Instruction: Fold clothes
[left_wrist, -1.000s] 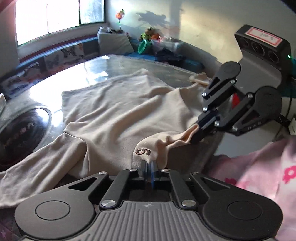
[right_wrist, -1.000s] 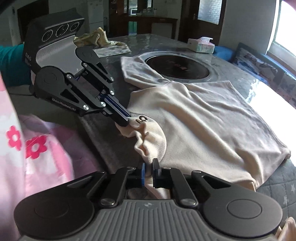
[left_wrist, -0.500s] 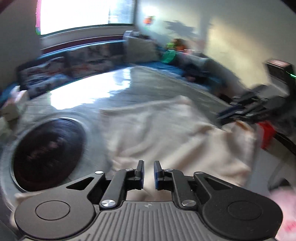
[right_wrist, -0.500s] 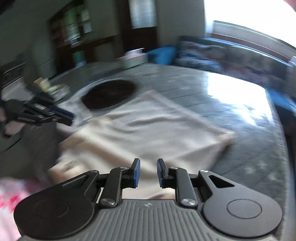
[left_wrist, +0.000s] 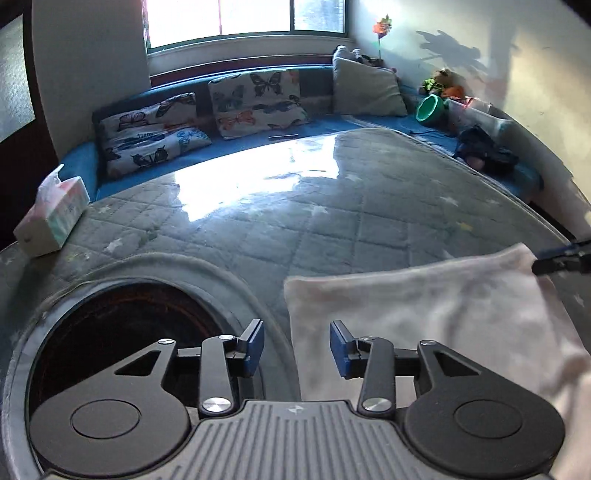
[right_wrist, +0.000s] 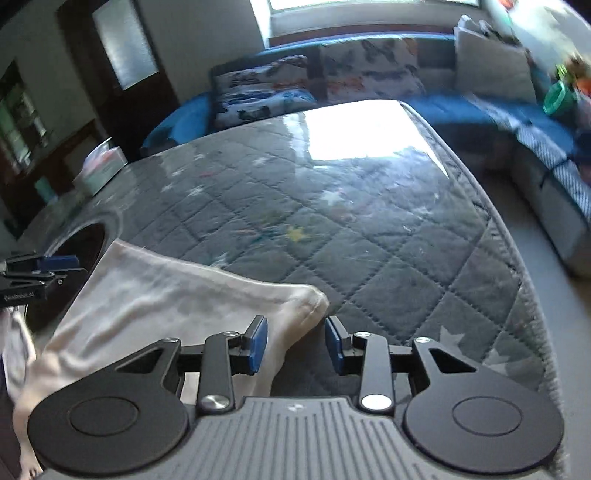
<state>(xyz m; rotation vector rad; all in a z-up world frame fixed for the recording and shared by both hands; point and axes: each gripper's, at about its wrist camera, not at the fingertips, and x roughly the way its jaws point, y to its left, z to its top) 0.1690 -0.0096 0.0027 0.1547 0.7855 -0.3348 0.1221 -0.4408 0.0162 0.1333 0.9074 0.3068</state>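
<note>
A cream garment (left_wrist: 436, 314) lies folded over on the grey quilted table cover, its far edge straight. My left gripper (left_wrist: 295, 345) is open and empty, hovering over the garment's left far corner beside the round dark inset. My right gripper (right_wrist: 294, 343) is open and empty over the garment's right far corner (right_wrist: 306, 299). The garment also shows in the right wrist view (right_wrist: 166, 295). Each gripper's tip shows at the edge of the other's view: the right one (left_wrist: 561, 258) and the left one (right_wrist: 40, 267).
A round dark inset (left_wrist: 118, 343) sits in the table at the left. A tissue box (left_wrist: 51, 218) stands at the table's far left edge. A blue bench with butterfly cushions (left_wrist: 255, 103) runs behind the table. The table's right edge (right_wrist: 517, 266) drops to the floor.
Both grippers carried the collar end forward over the garment, then opened and let go. The garment now lies folded in half. Both grippers stand open above its far corners.
</note>
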